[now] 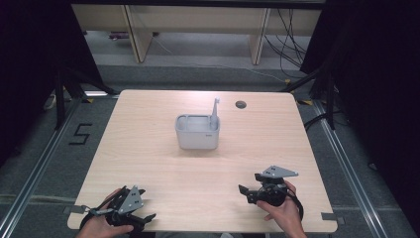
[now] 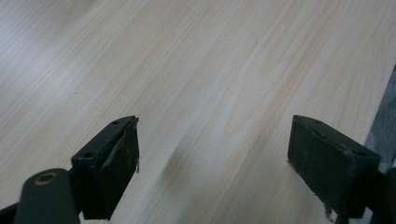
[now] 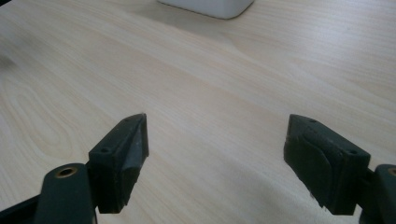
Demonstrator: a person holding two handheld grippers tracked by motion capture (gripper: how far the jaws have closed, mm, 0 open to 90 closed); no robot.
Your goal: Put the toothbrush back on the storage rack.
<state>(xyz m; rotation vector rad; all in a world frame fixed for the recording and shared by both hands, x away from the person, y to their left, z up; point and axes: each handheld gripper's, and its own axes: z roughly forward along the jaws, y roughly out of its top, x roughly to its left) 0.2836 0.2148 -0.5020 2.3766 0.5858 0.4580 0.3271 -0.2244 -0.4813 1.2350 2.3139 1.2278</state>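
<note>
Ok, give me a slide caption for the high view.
Two hand-held grippers, left gripper and right gripper, open near a wooden table's front edge, grey container at centre.

Even overhead light; soft shadows; close-ups slightly blurred.

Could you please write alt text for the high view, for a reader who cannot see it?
A grey box with an upright lid stands mid-way on a wooden table. At the near edge, a person's hands hold the left gripper and right gripper, jaws open and empty.
</note>
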